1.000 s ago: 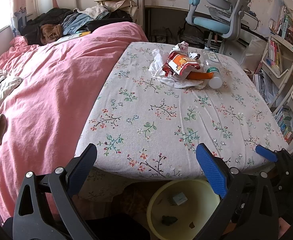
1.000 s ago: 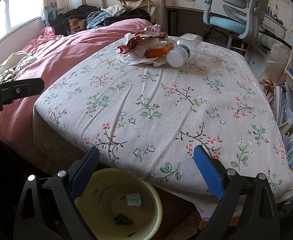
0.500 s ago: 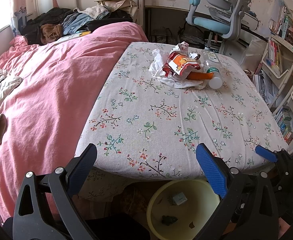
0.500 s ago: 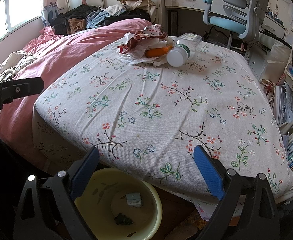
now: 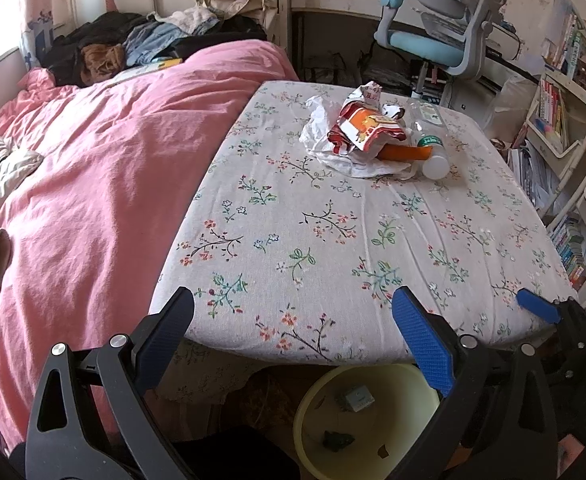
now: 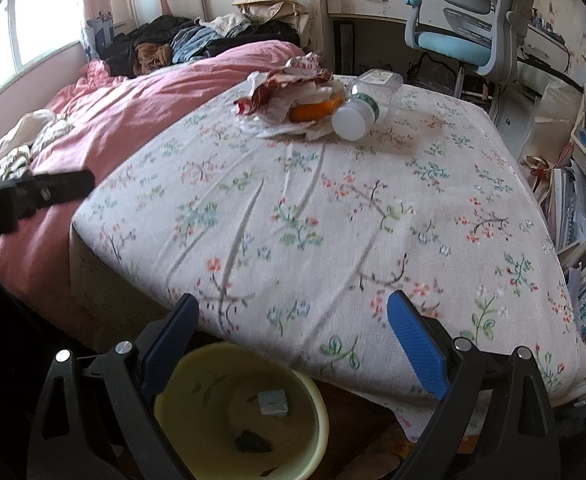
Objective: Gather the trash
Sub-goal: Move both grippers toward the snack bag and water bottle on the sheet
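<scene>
Both the left gripper [image 5: 293,332] and right gripper [image 6: 293,330] are gaping wide, gripping nothing. Trash pile [image 5: 369,136] is sitting across the floral surface [image 5: 333,240], well apart from them.

We see a white floral sheet [image 5: 333,232] with red, green and blue sprigs on dark twig lines covering the bed's near end. Pink duvet [image 5: 93,184] along its left edge. Trash pile: white plastic bag [image 5: 325,148], red-orange-white snack wrapper [image 5: 363,128], orange packet [image 5: 403,153], clear bottle [image 5: 427,120] with green label band and white cap. Pale yellow basin [image 5: 357,424] below the near edge. Both grippers black with blue pads [image 5: 421,336].
</scene>
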{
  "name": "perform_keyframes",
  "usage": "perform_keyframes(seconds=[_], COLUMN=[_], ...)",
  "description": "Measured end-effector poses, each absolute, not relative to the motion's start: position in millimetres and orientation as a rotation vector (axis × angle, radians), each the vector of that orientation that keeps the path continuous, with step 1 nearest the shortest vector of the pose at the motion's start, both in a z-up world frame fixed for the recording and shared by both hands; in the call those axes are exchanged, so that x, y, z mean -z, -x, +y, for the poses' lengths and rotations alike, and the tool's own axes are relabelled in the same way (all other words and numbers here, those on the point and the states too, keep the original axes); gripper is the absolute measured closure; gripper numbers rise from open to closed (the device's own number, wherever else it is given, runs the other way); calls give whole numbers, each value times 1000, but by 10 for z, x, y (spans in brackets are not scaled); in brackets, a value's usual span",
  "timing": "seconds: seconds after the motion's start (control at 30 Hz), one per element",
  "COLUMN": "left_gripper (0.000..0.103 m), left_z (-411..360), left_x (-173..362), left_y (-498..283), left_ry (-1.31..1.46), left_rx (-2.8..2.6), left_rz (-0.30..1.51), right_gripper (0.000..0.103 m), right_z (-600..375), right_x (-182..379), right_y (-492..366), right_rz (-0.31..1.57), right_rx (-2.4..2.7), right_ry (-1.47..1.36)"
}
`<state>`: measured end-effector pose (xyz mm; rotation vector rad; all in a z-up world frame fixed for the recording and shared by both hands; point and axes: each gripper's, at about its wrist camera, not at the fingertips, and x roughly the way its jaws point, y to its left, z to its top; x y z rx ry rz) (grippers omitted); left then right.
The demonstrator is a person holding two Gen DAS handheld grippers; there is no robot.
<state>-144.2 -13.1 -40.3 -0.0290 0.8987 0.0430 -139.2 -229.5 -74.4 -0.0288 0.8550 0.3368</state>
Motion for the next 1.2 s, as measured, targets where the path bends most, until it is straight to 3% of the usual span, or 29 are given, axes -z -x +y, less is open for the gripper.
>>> perform_keyframes(seconds=[0.37,0.63,1.2], left_gripper=[7,7,7], left_z=[99,179,-229], left_x=[264,341,246], left_y=[846,297,-659], left_ry=[94,184,69], left_rx=[-76,-63,27], left_rz=[902,937,840], right_gripper=[12,12,33], right_z=[-2500,-2616,-2544], right_x=[372,404,650], right_y=[787,302,-697], right_rz=[787,819,887], right_rx=[-317,-345,-305], right_ry=[77,-80,-218])
